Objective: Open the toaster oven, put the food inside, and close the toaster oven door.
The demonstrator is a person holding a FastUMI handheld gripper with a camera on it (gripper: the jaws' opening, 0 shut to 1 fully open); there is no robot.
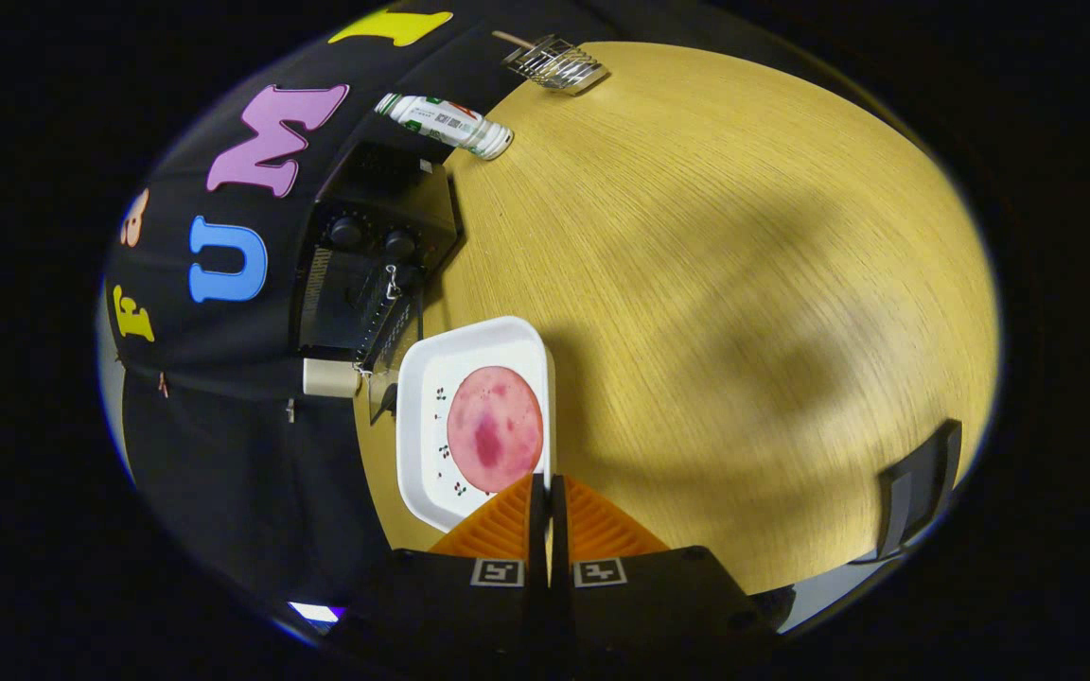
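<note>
- Wood-grain tabletop (715, 284), pale yellow with fine streaks, spreads wide beyond your fingers and gives you the most open room on the side away from the oven; soft shadows lie across it.
- Your gripper (547, 492) has its two fingers pressed together with the thin rim of the white tray (422, 378) pinched between their tips, so you are grasping the tray by its near side wall.
- That tray is square with rounded corners and a glossy, smooth surface, with small dark specks printed along one side.
- A round, flat, pink slice of ham (495, 428) with a darker red blotch lies in the tray, just ahead of your fingertips.
- The tray's far corner sits just beside the toaster oven (370, 255), a black boxy appliance with two round knobs and a wire rack showing inside; its door hangs open, with a pale cylindrical handle (330, 377) at the door's edge close to the tray.
- The oven stands against the black cloth wall, so you have little room on that side.
- Beyond the oven a white bottle with a green label (444, 124) lies on its side on the tabletop.
- Farther off, near the table's far edge, a small metal wire basket (554, 64) with a wooden handle rests.
- A dark boxy object (919, 497) sits at the table's near edge, well apart from the tray.
</note>
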